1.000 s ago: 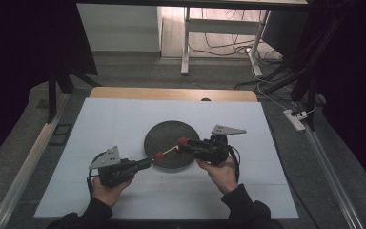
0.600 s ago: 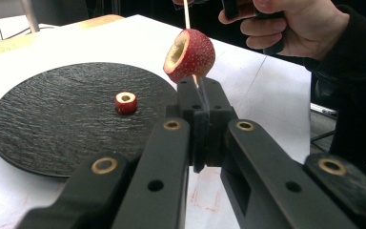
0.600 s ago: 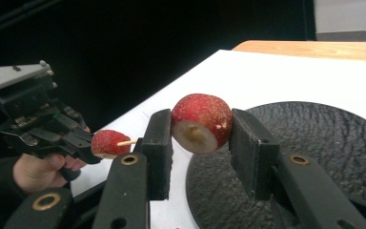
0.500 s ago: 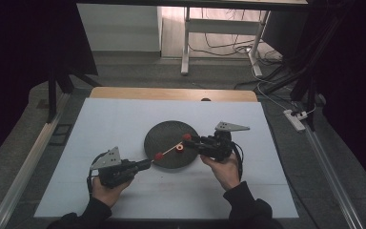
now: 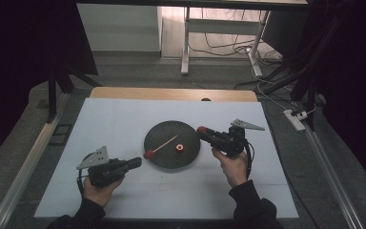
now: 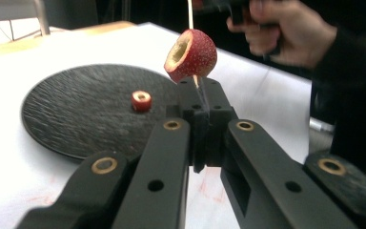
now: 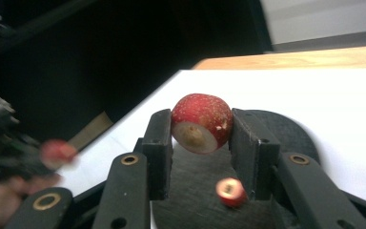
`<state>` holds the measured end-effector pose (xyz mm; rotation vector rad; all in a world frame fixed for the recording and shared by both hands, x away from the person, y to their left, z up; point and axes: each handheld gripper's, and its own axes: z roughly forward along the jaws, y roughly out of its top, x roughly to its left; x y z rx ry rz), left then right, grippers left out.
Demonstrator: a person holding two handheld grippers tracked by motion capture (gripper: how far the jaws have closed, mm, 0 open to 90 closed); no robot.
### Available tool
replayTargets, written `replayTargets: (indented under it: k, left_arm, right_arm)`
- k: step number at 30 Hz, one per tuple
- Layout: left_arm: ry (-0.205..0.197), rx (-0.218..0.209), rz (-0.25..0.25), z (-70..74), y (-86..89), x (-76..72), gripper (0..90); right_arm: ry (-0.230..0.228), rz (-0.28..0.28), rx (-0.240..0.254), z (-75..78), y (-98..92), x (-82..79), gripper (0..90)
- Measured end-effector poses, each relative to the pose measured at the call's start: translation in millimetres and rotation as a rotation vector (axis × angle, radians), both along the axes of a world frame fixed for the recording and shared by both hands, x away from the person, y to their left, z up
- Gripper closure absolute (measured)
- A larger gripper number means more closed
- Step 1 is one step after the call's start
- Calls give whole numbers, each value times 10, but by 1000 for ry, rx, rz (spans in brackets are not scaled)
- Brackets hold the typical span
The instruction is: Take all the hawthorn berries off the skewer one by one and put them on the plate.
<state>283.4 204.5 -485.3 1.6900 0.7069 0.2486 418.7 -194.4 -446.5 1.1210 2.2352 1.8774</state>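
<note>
Your left gripper (image 5: pixel 136 162) is closed tight on the end of a thin skewer (image 5: pixel 164 143), low at the near left of the black plate (image 5: pixel 171 164). The skewer runs from those jaws up and over the plate, and a hollowed red fruit (image 6: pixel 191 55) is threaded on it right at the jaw tips; in the left gripper view you look into its cored opening. Your right gripper (image 7: pixel 201 125) is clamped on a second red fruit (image 7: pixel 202 122), speckled, with its cut, pale end facing the camera, both pads pressing its sides. In the high view that gripper sits at the plate's right edge, pointing left, with the fruit at its tip. A small red ring (image 5: pixel 179 147), a cut piece, lies flat on the plate near its centre, clear of both grippers. The plate rests on a white mat (image 5: pixel 114 124) spread over the table.
</note>
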Motion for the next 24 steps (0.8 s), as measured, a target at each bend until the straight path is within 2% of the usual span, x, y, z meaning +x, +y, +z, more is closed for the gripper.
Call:
replayTargets:
  k: [1,2,4,5,7,9,12,13,14,16,17,18,19,20,22,24]
  left_arm:
    - [-3,6,3,3,-7,4,898]
    - [-6,13,4,3,-22,2,897]
    - [-10,28,4,-1,-50,-7,896]
    - [-10,34,5,-5,-58,-6,896]
    - [-5,42,11,-18,-70,3,896]
    - [2,43,11,-29,-79,11,895]
    - [3,45,13,-35,-90,14,894]
    - [3,43,13,-38,-92,16,894]
    - [3,43,14,-42,-94,19,894]
    - [7,43,15,-50,-100,25,893]
    - [8,42,14,-55,-103,27,893]
    - [10,40,13,-59,-108,29,893]
    - [12,41,12,-62,-112,32,893]
    - [12,44,12,-66,-117,34,893]
    - [18,48,11,-72,-131,38,892]
    - [22,52,10,-80,-141,44,892]
  right_arm:
    - [-6,2,-17,-3,19,-7,607]
    - [-22,14,-75,-8,89,-19,606]
    - [-26,29,-119,-37,160,-23,605]
    - [-26,29,-119,-37,160,-23,605]
    - [-23,52,-192,-132,244,-13,603]
    - [-27,53,-210,-172,267,-7,603]
    - [-31,64,-274,-311,359,31,603]
    - [-31,64,-274,-311,359,31,603]
    - [-50,71,-315,-368,420,32,603]
    - [-70,82,-351,-419,474,33,602]
    - [-70,82,-351,-419,474,33,602]
    - [-89,86,-390,-464,520,30,602]
    - [-89,86,-390,-464,520,30,602]
    - [-97,90,-416,-506,552,33,602]
    - [-99,92,-428,-528,565,36,601]
    - [-106,99,-465,-592,594,48,600]
